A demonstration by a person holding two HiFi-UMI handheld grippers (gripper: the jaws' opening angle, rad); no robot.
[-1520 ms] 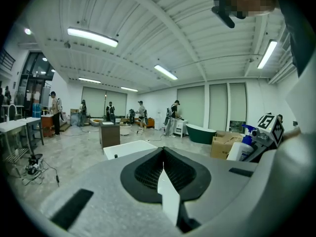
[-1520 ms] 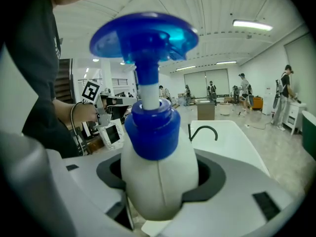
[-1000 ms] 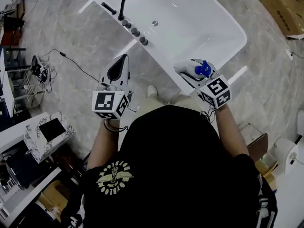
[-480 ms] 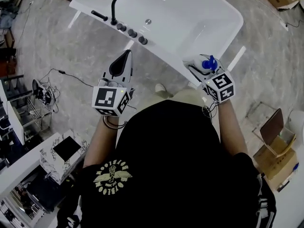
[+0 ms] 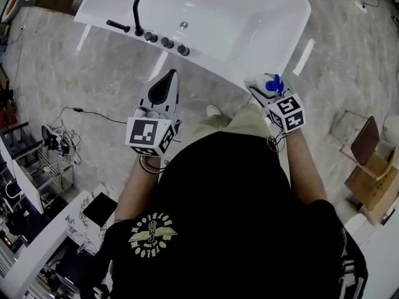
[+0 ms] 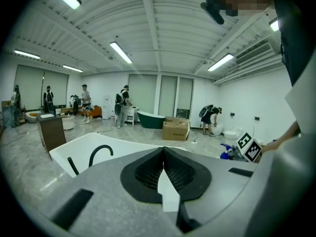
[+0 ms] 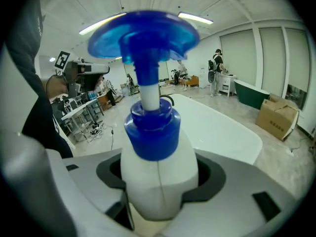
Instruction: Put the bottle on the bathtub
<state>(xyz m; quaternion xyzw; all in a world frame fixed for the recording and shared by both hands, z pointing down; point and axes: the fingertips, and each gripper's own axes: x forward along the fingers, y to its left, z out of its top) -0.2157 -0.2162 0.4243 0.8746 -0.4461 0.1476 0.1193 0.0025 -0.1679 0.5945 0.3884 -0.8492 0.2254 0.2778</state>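
Observation:
A white pump bottle (image 7: 157, 174) with a blue cap and blue pump head (image 5: 272, 85) sits clamped in my right gripper (image 5: 264, 91), held upright at the near right of the white bathtub (image 5: 249, 36). In the right gripper view the bottle fills the middle, with the bathtub (image 7: 222, 127) behind it. My left gripper (image 5: 163, 87) is shut with nothing in it, jaws pressed together, over the floor just short of the tub's near rim. The left gripper view shows the tub (image 6: 69, 149) and its black faucet (image 6: 100, 154) ahead.
A black faucet (image 5: 142, 2) and several black knobs (image 5: 167, 42) line the tub's near rim. Cardboard boxes (image 5: 374, 173) lie on the marble floor at right; cables and a rack (image 5: 59, 143) at left. Several people stand far off in the room (image 6: 84, 100).
The head view has shifted, so the tub now sits higher and more to the left in frame. Both grippers keep their hold and stay near the tub's rim.

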